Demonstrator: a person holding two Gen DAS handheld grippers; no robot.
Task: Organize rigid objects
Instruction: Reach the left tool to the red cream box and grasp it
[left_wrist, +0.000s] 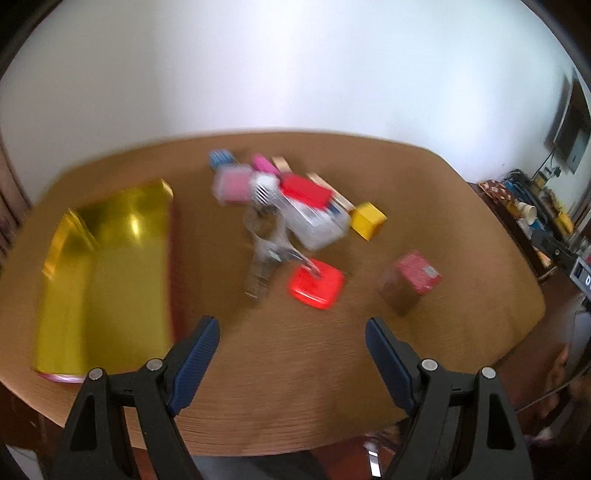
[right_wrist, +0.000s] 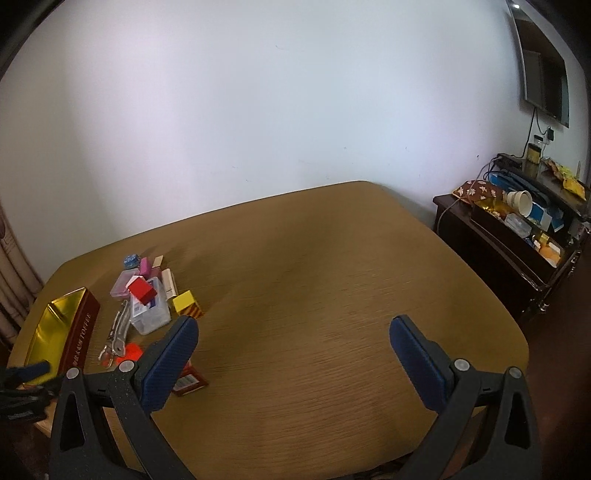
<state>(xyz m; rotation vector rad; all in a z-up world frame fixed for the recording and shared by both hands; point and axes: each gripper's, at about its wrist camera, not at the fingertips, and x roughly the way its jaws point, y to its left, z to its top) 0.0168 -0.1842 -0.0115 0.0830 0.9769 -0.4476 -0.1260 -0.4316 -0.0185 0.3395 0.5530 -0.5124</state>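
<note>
A gold-lined tray (left_wrist: 107, 273) lies at the table's left; it also shows in the right wrist view (right_wrist: 55, 332). A pile of small objects sits mid-table: a clear box (left_wrist: 317, 221) with a red block (left_wrist: 304, 190) on it, a pink case (left_wrist: 234, 186), a yellow cube (left_wrist: 367, 219), a red square lid (left_wrist: 317, 288), metal pliers (left_wrist: 284, 254) and a dark red box (left_wrist: 410, 286). My left gripper (left_wrist: 291, 332) is open and empty, short of the pile. My right gripper (right_wrist: 293, 332) is open and empty over bare table, right of the pile (right_wrist: 147, 295).
The brown wooden table (right_wrist: 314, 277) has rounded edges and stands against a white wall. A dark side cabinet (right_wrist: 517, 251) with clutter stands to the right. A wall screen (right_wrist: 543, 81) hangs above it. The left gripper's tip (right_wrist: 33, 371) shows at the right wrist view's left edge.
</note>
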